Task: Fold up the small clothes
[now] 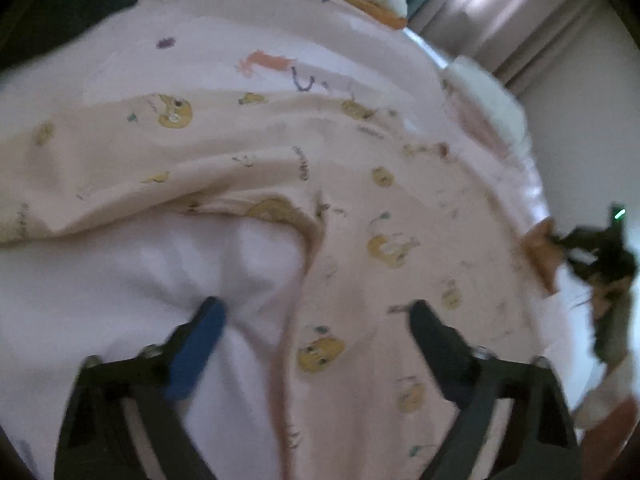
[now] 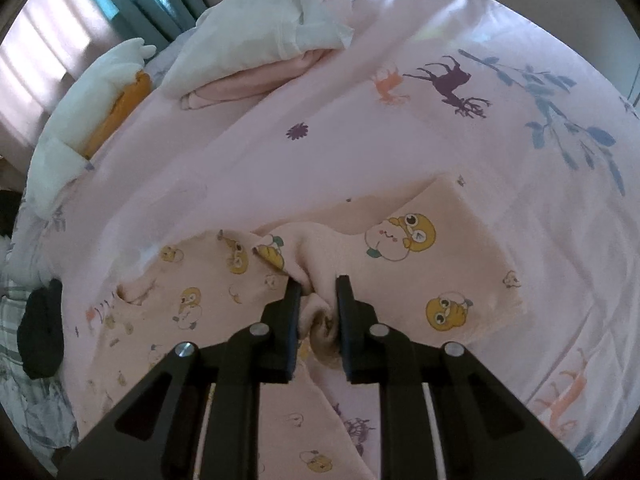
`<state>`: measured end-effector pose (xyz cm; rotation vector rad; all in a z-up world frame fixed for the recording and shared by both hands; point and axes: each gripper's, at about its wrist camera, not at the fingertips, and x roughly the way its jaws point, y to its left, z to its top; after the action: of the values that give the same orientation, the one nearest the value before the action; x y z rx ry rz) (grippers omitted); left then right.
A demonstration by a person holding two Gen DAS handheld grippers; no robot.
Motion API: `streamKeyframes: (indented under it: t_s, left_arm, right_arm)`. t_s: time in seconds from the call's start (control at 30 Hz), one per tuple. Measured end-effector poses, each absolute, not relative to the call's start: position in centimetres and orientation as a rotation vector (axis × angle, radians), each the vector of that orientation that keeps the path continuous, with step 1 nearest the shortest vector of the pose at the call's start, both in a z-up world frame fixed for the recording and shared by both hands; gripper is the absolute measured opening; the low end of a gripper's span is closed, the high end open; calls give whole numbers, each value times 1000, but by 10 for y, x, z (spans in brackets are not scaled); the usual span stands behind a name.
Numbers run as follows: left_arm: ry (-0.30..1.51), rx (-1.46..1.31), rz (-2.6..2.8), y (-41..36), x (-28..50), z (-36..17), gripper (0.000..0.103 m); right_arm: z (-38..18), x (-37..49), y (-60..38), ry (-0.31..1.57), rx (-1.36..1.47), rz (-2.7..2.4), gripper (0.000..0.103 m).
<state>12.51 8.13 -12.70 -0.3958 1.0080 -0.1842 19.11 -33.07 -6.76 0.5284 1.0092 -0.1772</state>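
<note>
1. While my right gripper (image 2: 318, 292) has its jaws pinched on a bunched fold of the garment (image 2: 420, 248), my left gripper (image 1: 316, 308) is spread wide over it with nothing between the jaws, one finger (image 1: 200, 340) on white bedding and the other on the print.
2. Garment's the peach one with yellow cartoon faces, lying rumpled on the pink sheet (image 2: 360, 128), low centre in both views.
3. To do this well I'd bite the garment's edge (image 1: 298, 252) near 12 o'clock of the left jaws, catching only garment and not the sheet under it, then lift both sides evenly so the fold lands flat.
4. Around: a white-and-pink pile (image 2: 260, 44) at 11 o'clock in the right view, a plush toy (image 2: 100, 100) at 10, a dark item (image 2: 42, 332) at 8.
5. Nothing's really blocking, but the wrinkles could drag the sheet along.
</note>
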Motion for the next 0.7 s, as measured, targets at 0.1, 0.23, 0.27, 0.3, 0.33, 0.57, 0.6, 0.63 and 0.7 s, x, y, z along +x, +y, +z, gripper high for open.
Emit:
streamKeyframes:
  t_s: [0.1, 0.23, 0.27, 0.3, 0.33, 0.57, 0.6, 0.63, 0.7]
  left_arm:
    - [990, -419, -90, 88, 116, -128, 50]
    - [974, -403, -125, 93, 103, -129, 26]
    - [986, -440, -165, 92, 103, -130, 20]
    - [1002, -484, -212, 93, 102, -134, 19]
    - [1003, -486, -227, 94, 101, -135, 19]
    - [1010, -632, -272, 118, 98, -148, 8]
    - [1010, -651, -283, 121, 98, -150, 8]
    - [1010, -661, -285, 121, 98, -149, 8]
    - [1006, -630, -272, 116, 97, -146, 8]
  right_arm:
    - [-67, 191, -329, 1011, 550, -155, 18]
    - [-64, 192, -320, 1014, 560, -151, 18]
    - [-62, 193, -316, 1014, 561, -141, 18]
    - [-61, 194, -313, 1013, 561, -133, 18]
    - [-60, 194, -310, 1010, 560, -130, 18]
    - [-48, 198, -289, 984, 582, -78, 18]
    - [-46, 199, -287, 982, 584, -74, 18]
    - [-43, 200, -284, 977, 583, -67, 18]
    - [-35, 201, -277, 958, 568, -45, 18]
